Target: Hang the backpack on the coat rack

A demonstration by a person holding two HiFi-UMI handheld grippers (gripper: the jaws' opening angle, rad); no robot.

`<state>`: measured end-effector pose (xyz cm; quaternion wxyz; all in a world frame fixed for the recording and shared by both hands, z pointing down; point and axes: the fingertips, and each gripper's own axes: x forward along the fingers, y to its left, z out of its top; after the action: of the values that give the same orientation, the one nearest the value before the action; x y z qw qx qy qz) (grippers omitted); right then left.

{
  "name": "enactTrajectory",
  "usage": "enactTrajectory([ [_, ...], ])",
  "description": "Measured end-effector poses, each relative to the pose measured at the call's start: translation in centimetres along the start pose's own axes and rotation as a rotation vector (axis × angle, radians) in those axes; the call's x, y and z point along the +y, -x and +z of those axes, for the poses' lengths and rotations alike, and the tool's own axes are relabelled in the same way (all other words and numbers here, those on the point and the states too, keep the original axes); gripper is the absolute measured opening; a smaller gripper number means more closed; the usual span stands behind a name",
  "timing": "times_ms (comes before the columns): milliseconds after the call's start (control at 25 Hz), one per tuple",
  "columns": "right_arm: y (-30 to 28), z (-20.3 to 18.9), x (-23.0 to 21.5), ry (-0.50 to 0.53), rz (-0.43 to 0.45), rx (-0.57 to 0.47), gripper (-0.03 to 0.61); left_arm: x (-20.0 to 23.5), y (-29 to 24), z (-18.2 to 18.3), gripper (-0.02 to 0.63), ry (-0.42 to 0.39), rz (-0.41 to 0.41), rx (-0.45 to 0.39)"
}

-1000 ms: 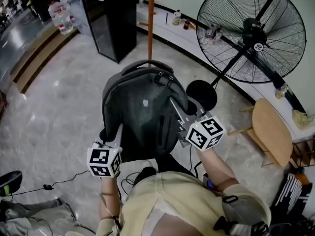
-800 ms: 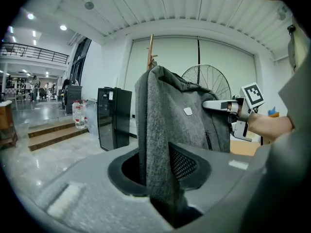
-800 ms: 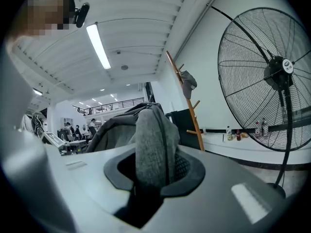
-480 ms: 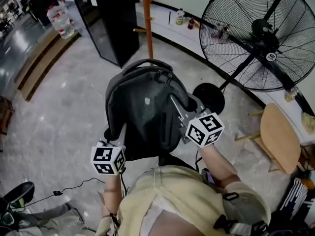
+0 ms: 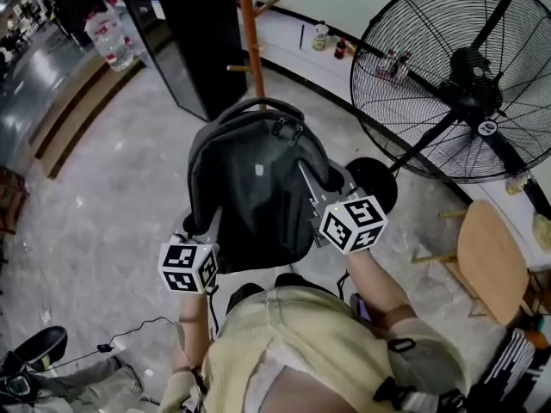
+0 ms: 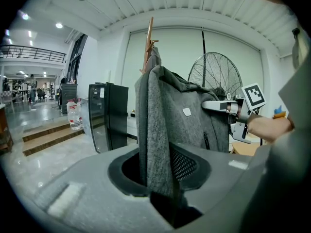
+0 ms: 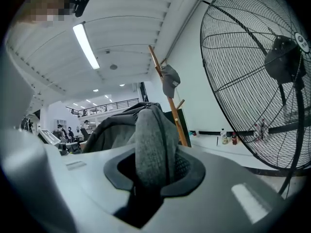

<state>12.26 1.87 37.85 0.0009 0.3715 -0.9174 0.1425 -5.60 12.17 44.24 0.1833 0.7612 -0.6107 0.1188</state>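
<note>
A dark grey backpack (image 5: 254, 188) hangs in the air in front of me, held from both sides. My left gripper (image 5: 203, 229) is shut on its left edge, where a fold of grey fabric (image 6: 158, 144) runs down between the jaws. My right gripper (image 5: 315, 189) is shut on the right side, with a padded grey part (image 7: 151, 147) clamped in its jaws. The wooden coat rack (image 5: 251, 46) stands just beyond the top handle of the backpack. Its pole (image 6: 148, 38) rises behind the bag, and a grey cap (image 7: 170, 80) hangs on one peg.
A big black floor fan (image 5: 456, 84) stands at the right, its round base (image 5: 372, 181) close to the bag. A black cabinet (image 5: 194, 33) is left of the rack, a wooden stool (image 5: 486, 256) at the right, and a cable (image 5: 129, 332) lies on the floor at lower left.
Both grippers have carried the backpack forward towards the coat rack, which now stands closer to the bag's top. The grips look the same.
</note>
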Motion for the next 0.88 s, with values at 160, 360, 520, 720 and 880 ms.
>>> enactTrajectory([
  [160,-1.7,0.3,-1.8,0.008,-0.024,0.000,0.101,0.3,-2.1,0.8,0.106,-0.002,0.007,0.012],
  [360,-3.0,0.4,-2.9,0.001,-0.043,-0.002,0.101,0.8,-3.7,1.5,0.106,-0.016,0.013,0.025],
  [520,-4.1,0.5,-4.0,-0.005,-0.079,-0.008,0.101,1.6,-5.4,2.3,0.106,-0.032,-0.007,0.038],
  [720,-7.2,0.9,-5.9,0.008,-0.142,0.003,0.101,3.1,-8.8,3.5,0.106,-0.029,-0.042,0.054],
  [880,-10.2,1.1,-7.2,0.010,-0.169,0.018,0.101,5.0,-11.6,4.6,0.106,-0.021,-0.061,0.071],
])
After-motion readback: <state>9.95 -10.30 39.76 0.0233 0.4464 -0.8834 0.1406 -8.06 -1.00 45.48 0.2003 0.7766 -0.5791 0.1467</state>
